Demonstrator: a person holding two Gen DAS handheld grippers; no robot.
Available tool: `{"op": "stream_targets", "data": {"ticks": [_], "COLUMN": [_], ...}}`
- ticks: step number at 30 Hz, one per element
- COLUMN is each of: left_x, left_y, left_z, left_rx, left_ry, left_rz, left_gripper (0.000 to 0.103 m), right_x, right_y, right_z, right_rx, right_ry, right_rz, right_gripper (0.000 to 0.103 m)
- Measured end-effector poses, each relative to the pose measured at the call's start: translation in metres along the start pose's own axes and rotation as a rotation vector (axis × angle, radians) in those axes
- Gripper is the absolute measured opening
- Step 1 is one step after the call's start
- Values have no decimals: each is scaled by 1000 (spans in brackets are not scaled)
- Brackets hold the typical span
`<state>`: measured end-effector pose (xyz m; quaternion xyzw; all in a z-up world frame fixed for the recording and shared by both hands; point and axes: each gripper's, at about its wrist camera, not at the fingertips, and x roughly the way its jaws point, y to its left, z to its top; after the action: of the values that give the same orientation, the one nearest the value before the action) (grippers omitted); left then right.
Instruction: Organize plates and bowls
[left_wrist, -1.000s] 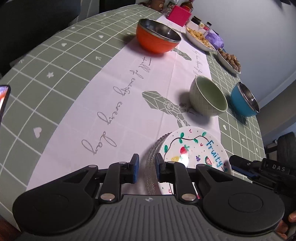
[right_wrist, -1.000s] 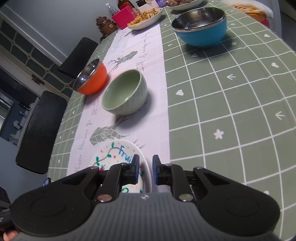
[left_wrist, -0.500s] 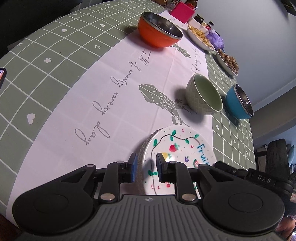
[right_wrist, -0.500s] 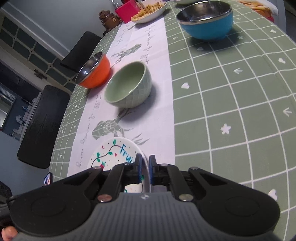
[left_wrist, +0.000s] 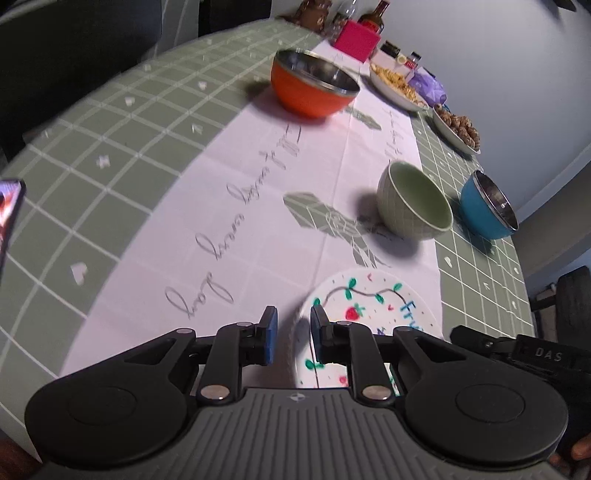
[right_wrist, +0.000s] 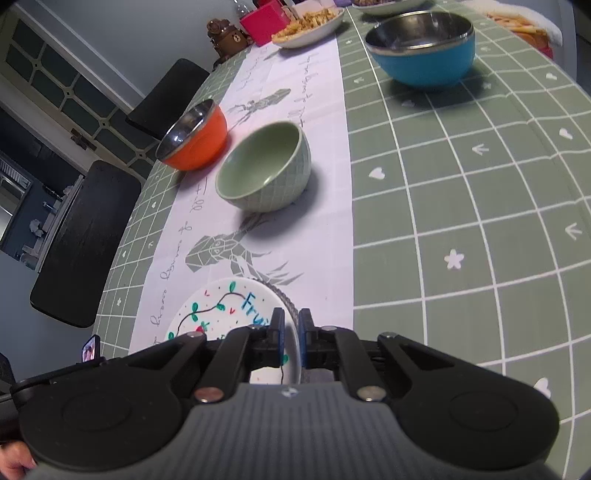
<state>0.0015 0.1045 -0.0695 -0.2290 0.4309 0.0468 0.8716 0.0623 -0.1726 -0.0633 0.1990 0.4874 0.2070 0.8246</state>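
Observation:
A white plate (left_wrist: 369, 295) (right_wrist: 221, 306) painted with fruit lies on a clear glass plate (right_wrist: 286, 299) with a beaded rim, on the white runner near the table's front edge. My left gripper (left_wrist: 293, 328) has its pads close around the left rims of the two plates, which are blurred there. Across from it, my right gripper (right_wrist: 291, 332) is shut on the white plate's right rim. Farther back stand an orange bowl (left_wrist: 310, 92) (right_wrist: 195, 144), a green bowl (left_wrist: 413, 206) (right_wrist: 262, 173) and a blue bowl (left_wrist: 484, 210) (right_wrist: 424, 51), all apart from each other.
Dishes of food (left_wrist: 399, 88) (right_wrist: 310, 22), a pink box (left_wrist: 356, 40) and bottles crowd the table's far end. A phone (left_wrist: 9, 210) lies at the left edge. Black chairs (right_wrist: 85, 240) stand along the left side. A green checked cloth (right_wrist: 480, 221) covers the table.
My right gripper's jaws have closed from a small gap onto the white plate's rim. The left gripper keeps the same narrow gap at the plates' left rims.

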Motion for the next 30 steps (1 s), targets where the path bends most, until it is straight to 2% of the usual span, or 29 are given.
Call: {"op": "stream_targets", "data": {"ticks": [3,6,13,17,18,19,23,30], "left_x": [-4,-5,-21,-24,-25,-26,-28,-9], "left_y": [-6,-14,-45,-55,-54,-53,-46,-15], "left_z": [2,5,23,46,54,62,94,147], "left_rx": [43,63,195,289,302,315,378,317], "left_ry": [-40,-48,-74,-49,-47,-53,-87,-119], "left_rz": [22,-1,-17,-6,2,7,41,73], "left_gripper": [21,21,21,21,21,21,21,21], "right_x": [-3,-3,-7,-11,-12,-11,-4,30], "right_y": [4,10,41,67,73,80,104,129], "right_z": [2,4,19,36,40,45,64,106], "right_rx": [-23,-40,-147,-215,-233,-251,-299,-255], "right_ry": [-24,-27,-38,-63,-68,-73,-82,-57], "right_rz": [-6,-6,-10,-13,-14,-15,-19,-19], "right_gripper": [12,16,17,19,22,26,26,27]}}
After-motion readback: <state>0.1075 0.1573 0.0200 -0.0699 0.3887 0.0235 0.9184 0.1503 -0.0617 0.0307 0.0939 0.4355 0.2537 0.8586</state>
